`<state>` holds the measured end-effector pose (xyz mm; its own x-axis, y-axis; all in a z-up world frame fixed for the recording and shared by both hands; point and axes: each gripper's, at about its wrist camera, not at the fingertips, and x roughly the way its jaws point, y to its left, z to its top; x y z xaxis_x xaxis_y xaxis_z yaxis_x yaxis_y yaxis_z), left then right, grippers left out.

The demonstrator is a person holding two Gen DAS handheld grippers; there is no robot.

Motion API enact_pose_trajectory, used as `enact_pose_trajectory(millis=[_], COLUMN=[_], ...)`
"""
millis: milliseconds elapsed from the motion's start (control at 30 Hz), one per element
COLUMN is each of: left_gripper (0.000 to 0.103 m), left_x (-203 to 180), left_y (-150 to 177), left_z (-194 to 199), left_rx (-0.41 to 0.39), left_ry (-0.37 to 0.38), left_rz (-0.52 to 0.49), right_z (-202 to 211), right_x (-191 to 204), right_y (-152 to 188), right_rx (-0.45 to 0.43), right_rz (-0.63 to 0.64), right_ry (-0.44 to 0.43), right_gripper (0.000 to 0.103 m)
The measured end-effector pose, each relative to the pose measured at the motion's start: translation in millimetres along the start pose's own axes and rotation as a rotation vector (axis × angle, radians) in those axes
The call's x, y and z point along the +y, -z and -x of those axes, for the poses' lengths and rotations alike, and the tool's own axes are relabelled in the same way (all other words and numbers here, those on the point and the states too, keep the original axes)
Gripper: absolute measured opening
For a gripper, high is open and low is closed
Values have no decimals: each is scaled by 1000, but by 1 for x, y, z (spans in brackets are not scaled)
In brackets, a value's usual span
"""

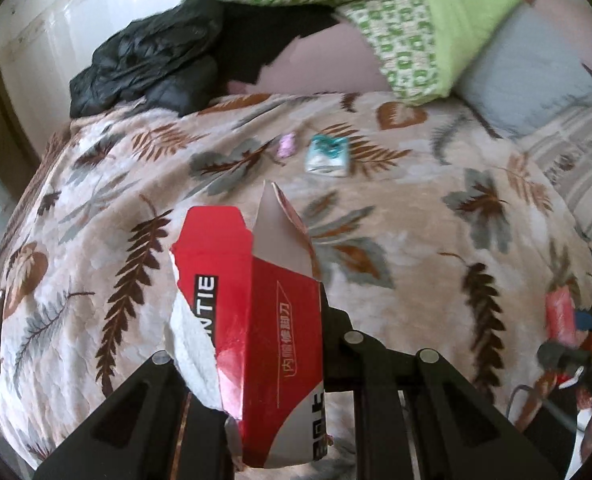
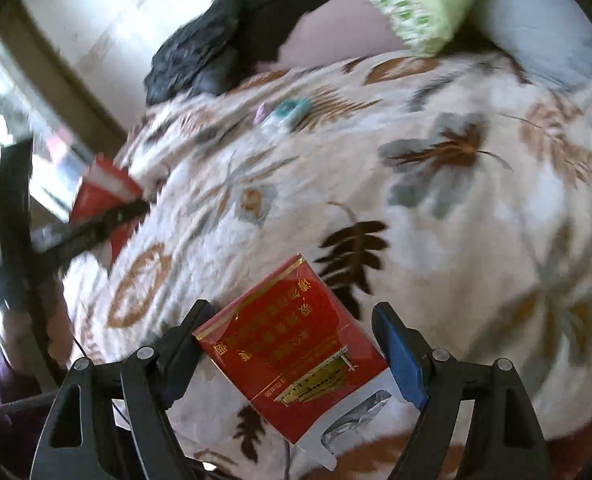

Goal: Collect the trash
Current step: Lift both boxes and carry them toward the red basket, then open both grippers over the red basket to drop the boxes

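Observation:
A torn red carton (image 1: 232, 264) with a white ragged edge stands up between the fingers of my left gripper (image 1: 268, 364), which is shut on it above the leaf-patterned blanket (image 1: 416, 240). The right wrist view shows that same left gripper (image 2: 108, 216) with the carton (image 2: 100, 188) at the left. My right gripper (image 2: 292, 312) grips a red cigarette pack (image 2: 296, 344) corner to corner between its pads, and clear film trails below the pack. Farther back on the blanket lie a teal-and-white wrapper (image 1: 328, 156) and a small pink wrapper (image 1: 287, 146).
A black jacket (image 1: 148, 64) is heaped at the far left of the bed. A green patterned quilt (image 1: 408, 20) and a grey-blue pillow (image 1: 528, 76) lie at the back right. A white wall (image 1: 56, 8) runs behind, and a window (image 2: 8, 112) is at the left.

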<state>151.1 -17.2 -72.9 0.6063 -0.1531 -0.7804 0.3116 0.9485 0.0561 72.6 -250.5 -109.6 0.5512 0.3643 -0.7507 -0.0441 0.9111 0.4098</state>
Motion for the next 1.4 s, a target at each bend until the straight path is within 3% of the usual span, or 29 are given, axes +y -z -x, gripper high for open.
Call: enact_pose_trajectory(millis=[333, 500, 833, 1400], left_gripper=[15, 15, 15, 15], left_x=[-56, -86, -154, -326], left_y=[5, 5, 8, 22], left_z=[49, 64, 85, 113], left_rx=[-124, -148, -173, -147], left_ry=[29, 76, 178, 478], left_rz=[-146, -208, -325, -587], right_z=[92, 133, 189, 281], right_x=[-35, -63, -102, -170], right_y=[20, 38, 67, 139], right_rx=[-167, -234, -323, -473], right_rz=[-152, -259, -363, -561], right_ry=[60, 59, 156, 320], right_gripper=[85, 85, 85, 85])
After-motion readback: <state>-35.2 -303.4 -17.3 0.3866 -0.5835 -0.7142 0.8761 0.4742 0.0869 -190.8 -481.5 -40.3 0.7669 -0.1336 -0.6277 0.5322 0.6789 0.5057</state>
